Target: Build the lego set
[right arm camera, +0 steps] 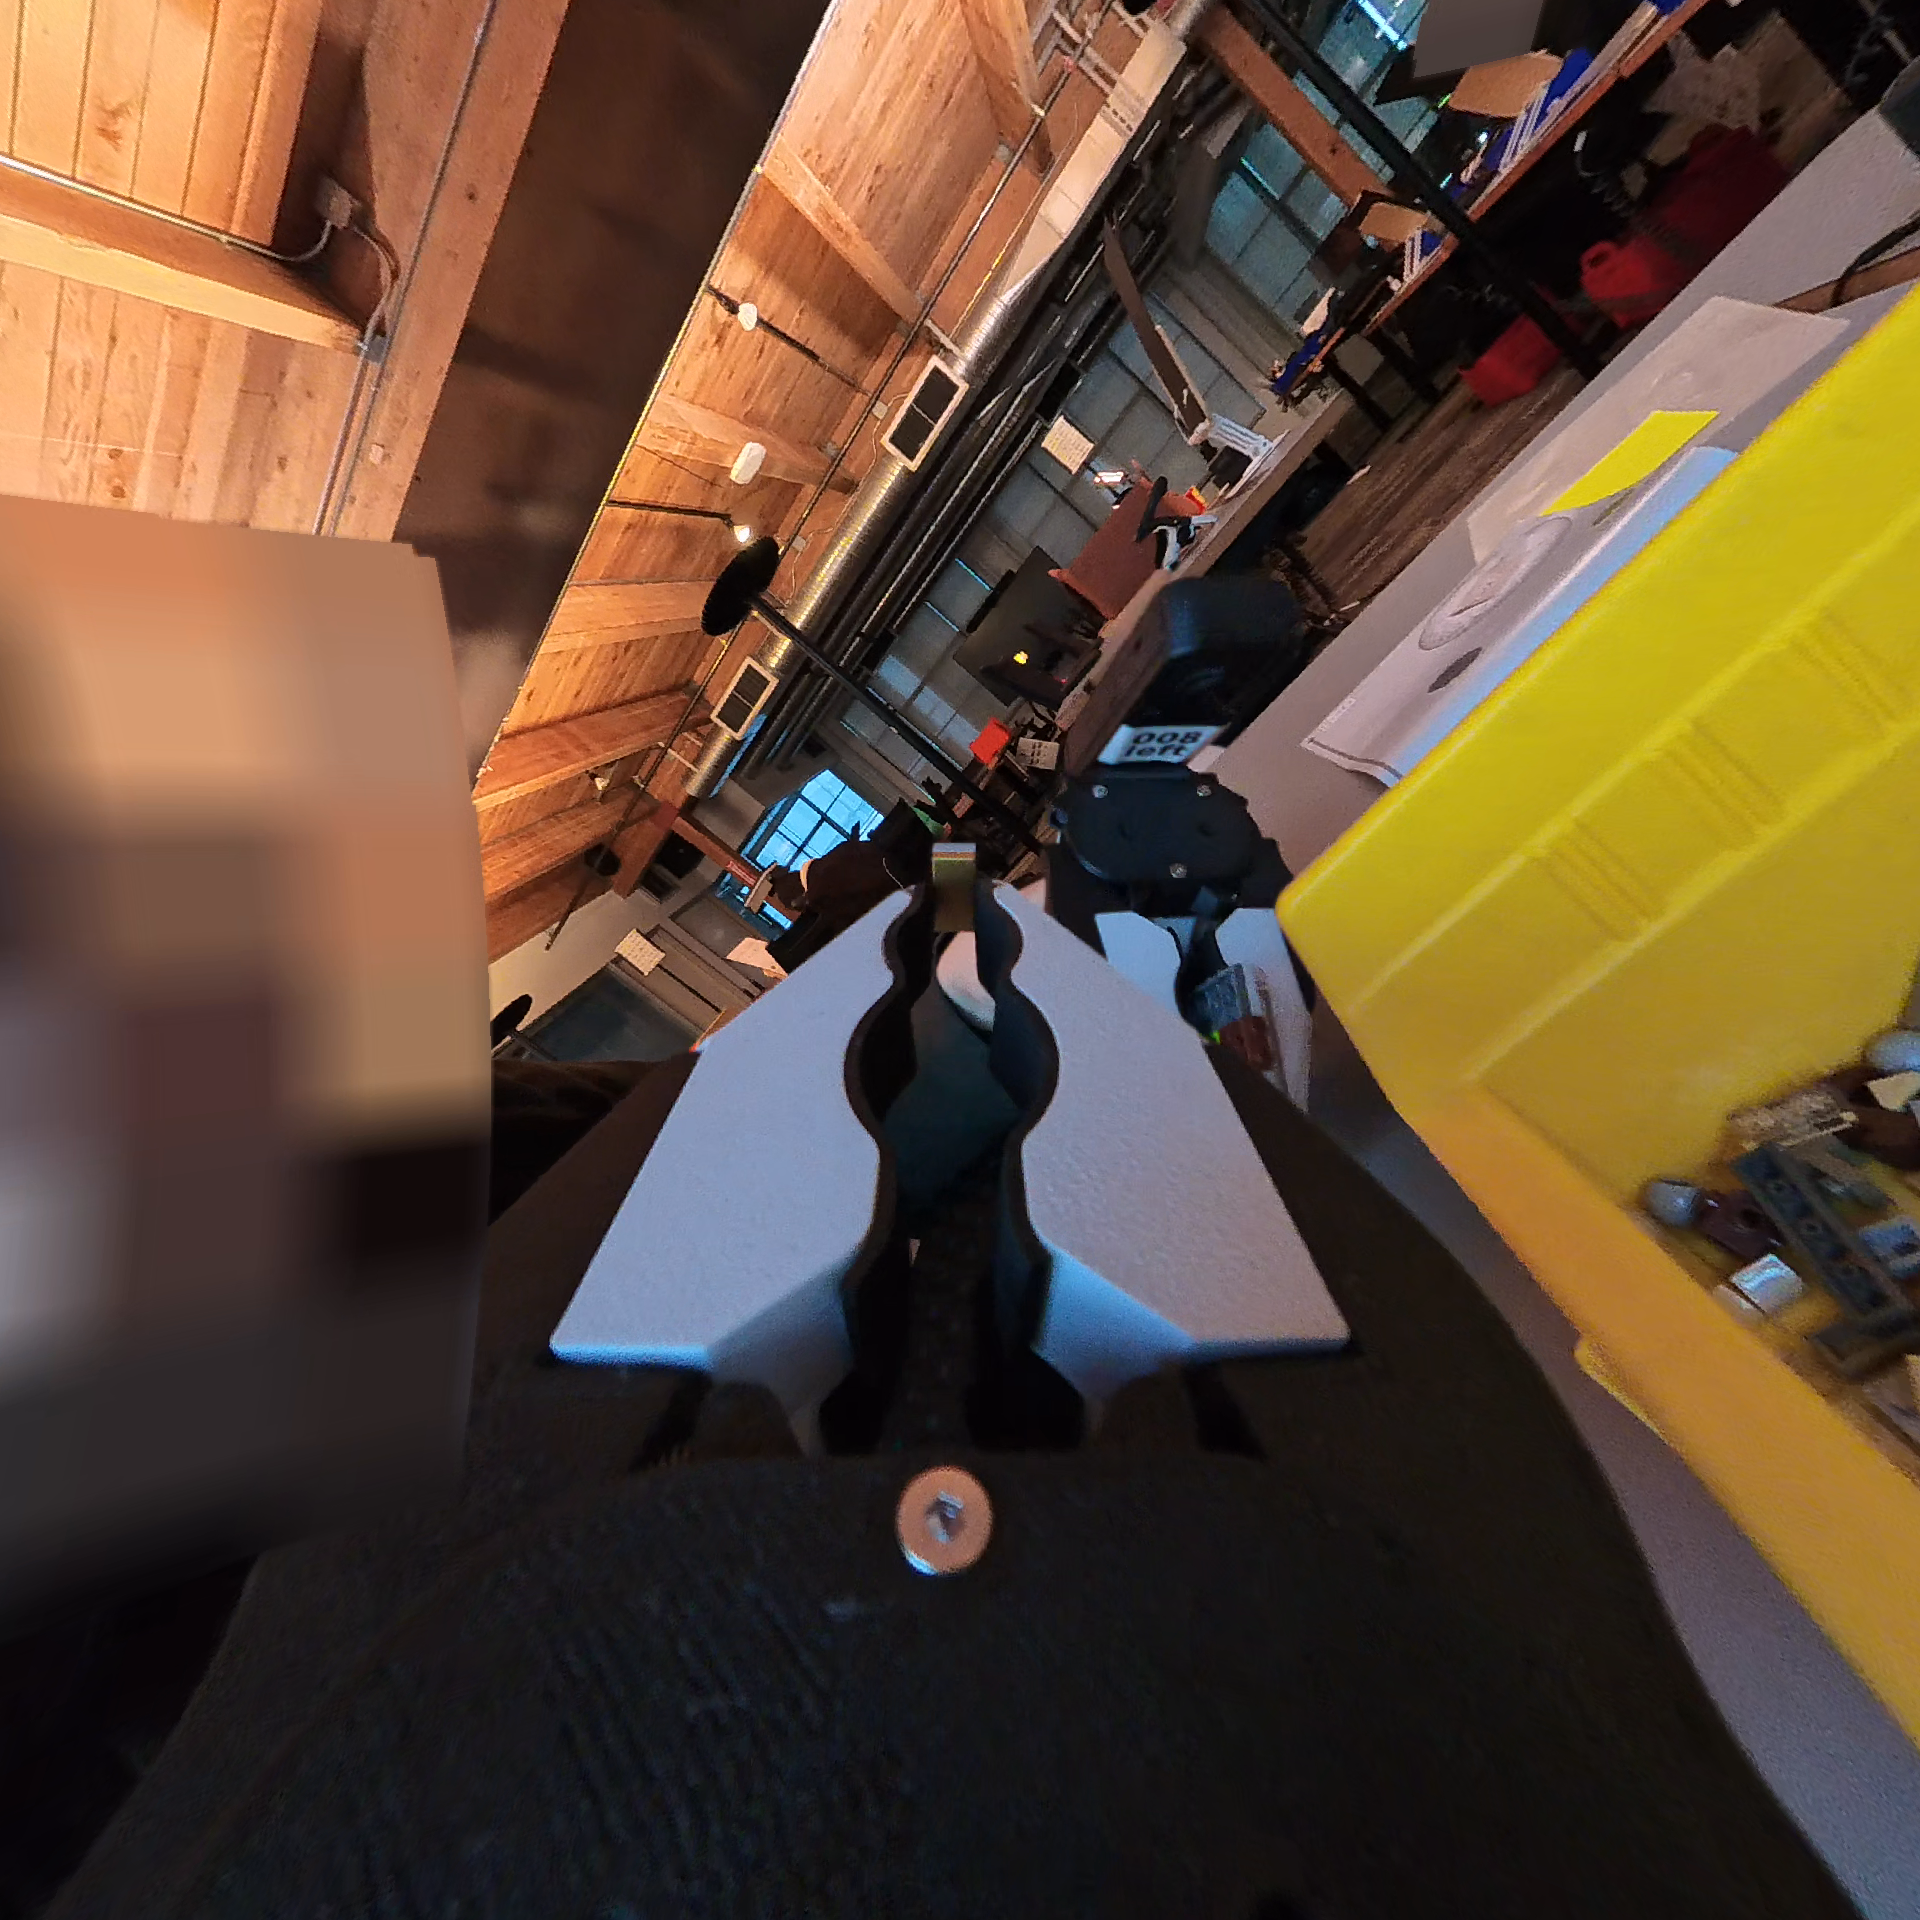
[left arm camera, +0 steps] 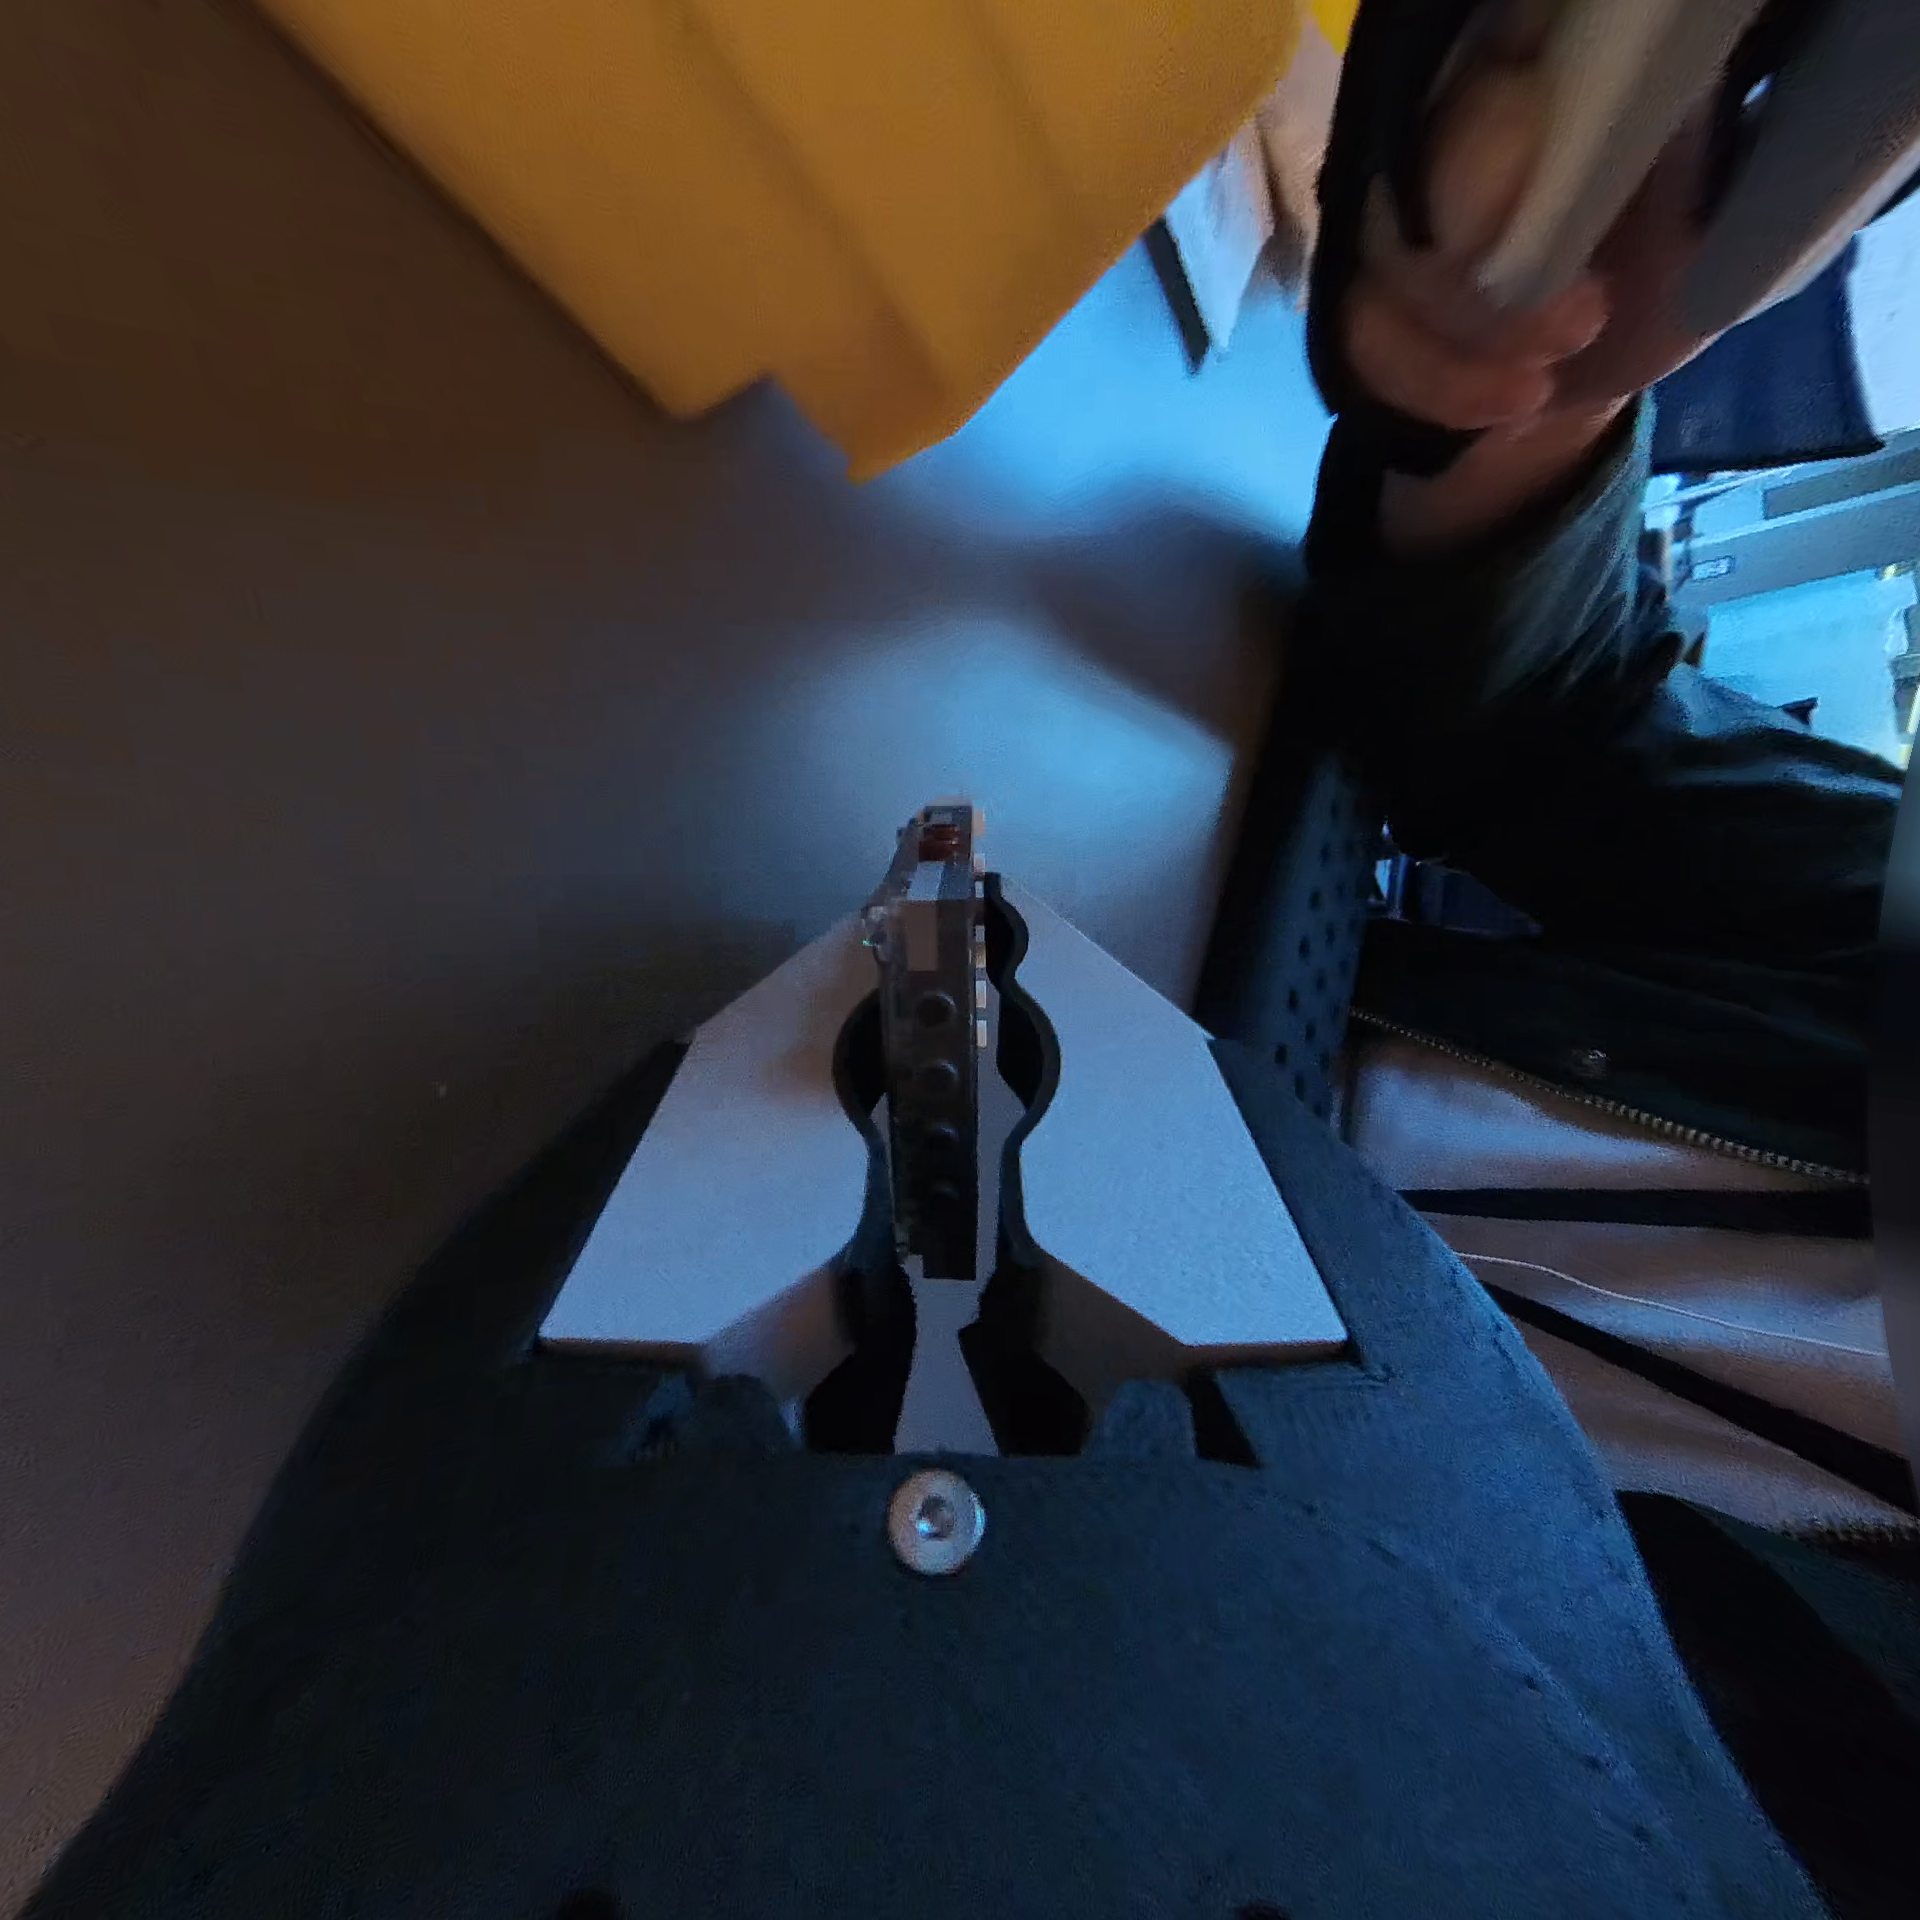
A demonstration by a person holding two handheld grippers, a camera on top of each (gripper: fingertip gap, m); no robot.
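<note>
The left gripper (left arm camera: 935, 935) is clamped on one dark studded lego assembly (left arm camera: 935, 1081), held edge-on between its two fingers. The right gripper (right arm camera: 954, 914) pinches one small tan piece (right arm camera: 952, 883) at its tips, perhaps a lego part. To the right stands one yellow bin (right arm camera: 1621, 831) with several loose bricks (right arm camera: 1808, 1226) inside, on the grey table (right arm camera: 1340, 748).

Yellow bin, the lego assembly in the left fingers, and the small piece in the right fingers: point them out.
yellow bin (right arm camera: 1621, 831), right wrist view, outer side wall.
lego assembly (left arm camera: 935, 1049), left wrist view, studded dark face.
small piece (right arm camera: 953, 883), right wrist view, its exposed tan tip.
</note>
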